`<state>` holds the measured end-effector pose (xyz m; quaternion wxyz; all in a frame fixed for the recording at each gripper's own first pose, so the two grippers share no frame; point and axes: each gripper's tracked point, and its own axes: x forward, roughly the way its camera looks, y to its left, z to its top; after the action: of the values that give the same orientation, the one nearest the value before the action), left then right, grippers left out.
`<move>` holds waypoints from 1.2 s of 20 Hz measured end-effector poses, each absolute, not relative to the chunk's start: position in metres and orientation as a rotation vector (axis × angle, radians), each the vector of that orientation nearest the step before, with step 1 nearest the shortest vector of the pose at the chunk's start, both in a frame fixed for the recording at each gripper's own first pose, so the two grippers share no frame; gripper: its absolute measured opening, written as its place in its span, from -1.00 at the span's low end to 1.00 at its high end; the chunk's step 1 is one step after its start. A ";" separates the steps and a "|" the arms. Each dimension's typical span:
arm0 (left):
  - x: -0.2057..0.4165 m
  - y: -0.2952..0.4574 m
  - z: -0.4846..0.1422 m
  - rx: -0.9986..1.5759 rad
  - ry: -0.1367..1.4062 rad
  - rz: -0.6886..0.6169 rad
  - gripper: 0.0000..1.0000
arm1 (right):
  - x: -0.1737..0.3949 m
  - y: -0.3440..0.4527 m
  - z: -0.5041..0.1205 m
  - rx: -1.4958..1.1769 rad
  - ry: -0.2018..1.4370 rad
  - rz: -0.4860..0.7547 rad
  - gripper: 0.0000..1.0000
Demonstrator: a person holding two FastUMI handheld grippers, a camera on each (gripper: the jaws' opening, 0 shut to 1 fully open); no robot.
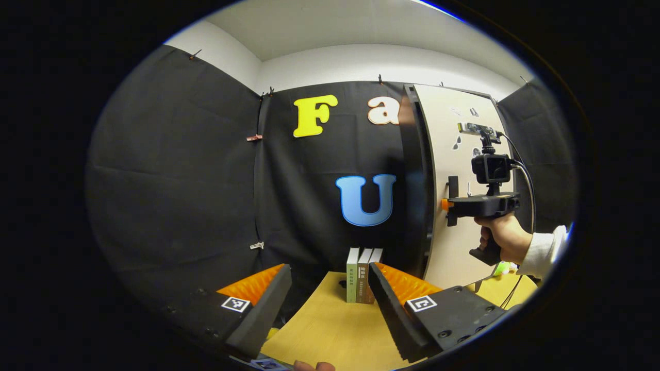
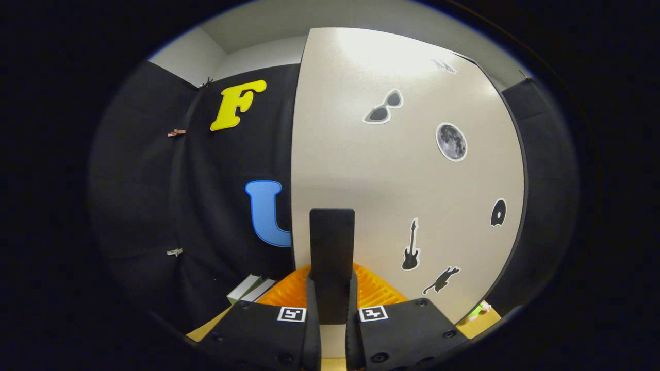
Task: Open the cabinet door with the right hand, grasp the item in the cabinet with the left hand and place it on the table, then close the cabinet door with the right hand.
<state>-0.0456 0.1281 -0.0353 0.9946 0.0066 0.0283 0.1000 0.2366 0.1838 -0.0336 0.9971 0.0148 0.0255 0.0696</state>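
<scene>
The left gripper view is looking from farther back toward the cabinet door (image 1: 459, 180) ahead and to its right; the right gripper view is facing that door (image 2: 407, 170) close up, both sharing the books (image 1: 362, 275).

My right gripper (image 2: 331, 301) is clamped on the black upright handle (image 2: 331, 247) of the pale, sticker-dotted cabinet door (image 2: 402, 170) straight ahead; upright books (image 2: 251, 289) stand low to its left.
</scene>
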 end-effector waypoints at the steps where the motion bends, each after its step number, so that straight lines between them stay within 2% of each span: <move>1: -0.049 0.124 -0.034 0.010 0.054 0.199 0.89 | 0.230 0.182 -0.033 0.038 0.056 0.152 -0.55; 5: -0.061 0.109 -0.033 0.004 0.052 0.196 0.94 | 0.205 0.177 -0.031 0.047 0.072 0.196 -0.55; 6: -0.063 0.106 -0.032 0.004 0.054 0.194 0.89 | 0.198 0.175 -0.030 0.049 0.076 0.208 -0.55; 12: -0.074 0.083 -0.028 -0.004 0.045 0.174 0.89 | 0.149 0.153 -0.024 0.063 0.096 0.266 -0.56; 14: -0.076 0.075 -0.027 -0.006 0.040 0.165 0.94 | 0.137 0.141 -0.023 0.075 0.097 0.276 -0.56; 18: -0.076 0.065 -0.024 -0.022 0.038 0.150 0.89 | 0.113 0.119 -0.022 0.077 0.115 0.308 -0.56; 24: -0.073 0.054 -0.019 -0.018 0.034 0.133 0.89 | 0.087 0.080 -0.018 0.066 0.106 0.296 -0.57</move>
<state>-0.0732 0.0539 -0.0191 0.9976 -0.0090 0.0172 0.0662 0.0866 0.0799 -0.0177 0.9871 0.0328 0.0527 0.1475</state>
